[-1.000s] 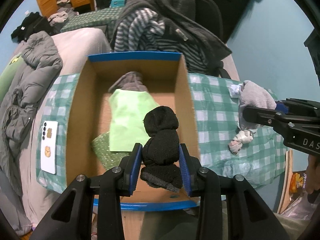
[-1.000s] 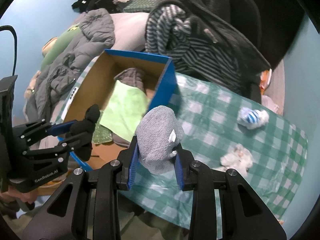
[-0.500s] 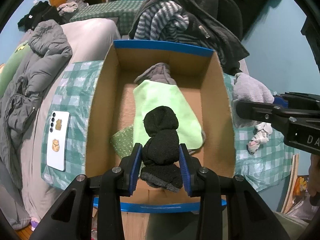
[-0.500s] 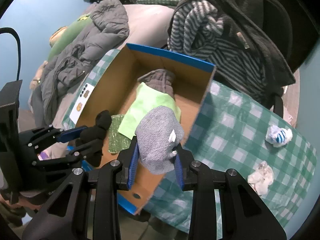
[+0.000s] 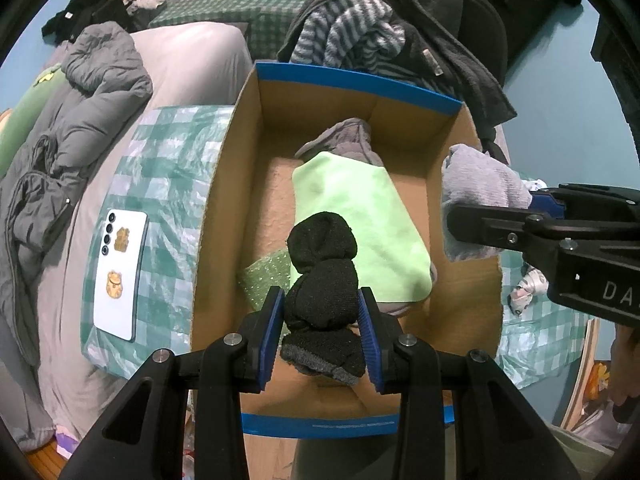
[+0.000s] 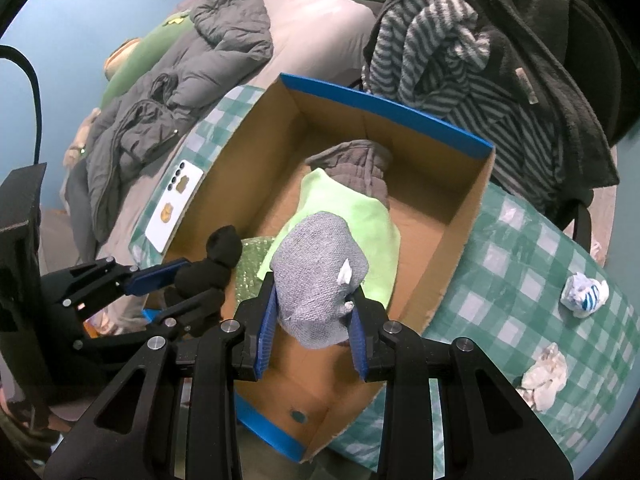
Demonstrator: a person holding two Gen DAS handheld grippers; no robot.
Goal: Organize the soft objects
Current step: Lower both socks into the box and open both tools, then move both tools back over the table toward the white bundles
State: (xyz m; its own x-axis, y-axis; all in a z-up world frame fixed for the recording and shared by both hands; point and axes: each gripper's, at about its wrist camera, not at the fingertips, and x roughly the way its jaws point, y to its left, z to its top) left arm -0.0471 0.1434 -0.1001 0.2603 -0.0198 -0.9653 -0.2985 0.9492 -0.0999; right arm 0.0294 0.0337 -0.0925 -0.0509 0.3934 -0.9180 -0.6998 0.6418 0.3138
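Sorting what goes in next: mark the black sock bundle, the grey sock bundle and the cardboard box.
black sock bundle [image 5: 322, 280], left wrist view, on its middle lump between the blue pads.
grey sock bundle [image 6: 318, 270], right wrist view, on its knitted front.
cardboard box [image 6: 256, 168], right wrist view, on its bare inner left wall.

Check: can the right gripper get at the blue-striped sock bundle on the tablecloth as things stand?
Probably not yet. The path to the blue-striped sock bundle looks open, nothing around it, but the right gripper is shut on a grey sock bundle over the cardboard box; it must drop that first.
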